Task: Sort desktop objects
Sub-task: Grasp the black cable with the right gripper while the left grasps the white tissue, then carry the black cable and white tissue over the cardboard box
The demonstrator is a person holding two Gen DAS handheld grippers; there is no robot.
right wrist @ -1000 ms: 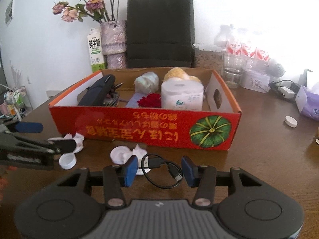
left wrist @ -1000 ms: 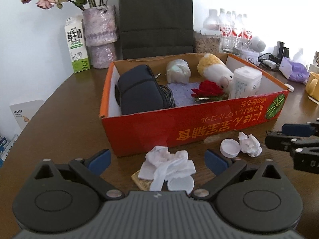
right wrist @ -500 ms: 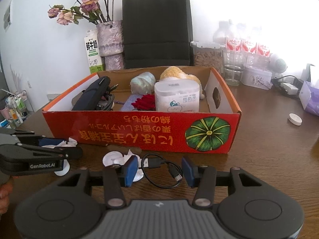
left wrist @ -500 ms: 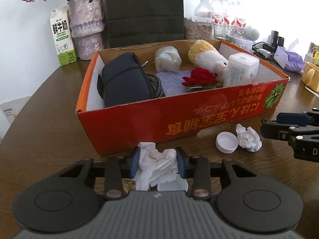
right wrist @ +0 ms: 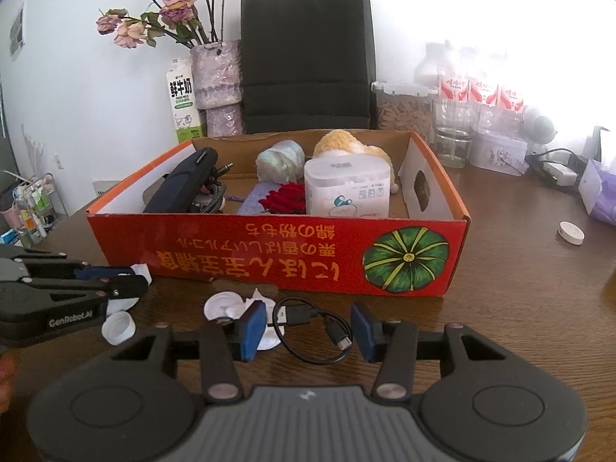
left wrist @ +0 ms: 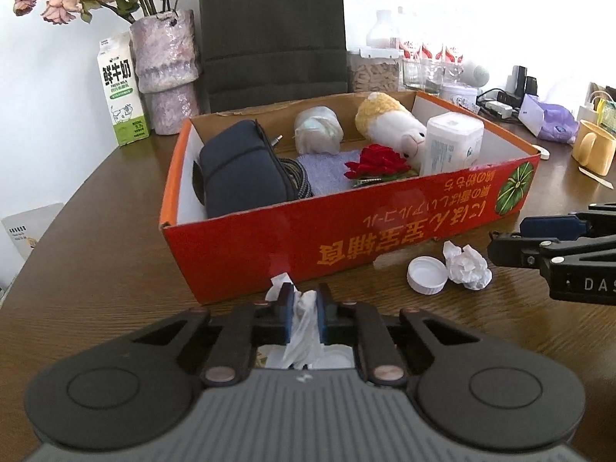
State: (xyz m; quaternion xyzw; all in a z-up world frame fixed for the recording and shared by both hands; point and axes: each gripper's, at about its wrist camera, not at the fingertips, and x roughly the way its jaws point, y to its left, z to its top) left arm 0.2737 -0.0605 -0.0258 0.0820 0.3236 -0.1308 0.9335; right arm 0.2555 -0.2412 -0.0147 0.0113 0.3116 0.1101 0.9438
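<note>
Pinching a crumpled white tissue (left wrist: 304, 317) tightly between its blue pads, my left gripper (left wrist: 303, 313) sits just before the glossy red cardboard box (left wrist: 346, 238). My right gripper (right wrist: 308, 325) stands half-open over a coiled black cable (right wrist: 315, 327), not touching it.

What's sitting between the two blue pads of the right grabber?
A looped black USB cable lies on the table between the pads of the right gripper, which stand open and apart from it. The right wrist view shows this.
</note>
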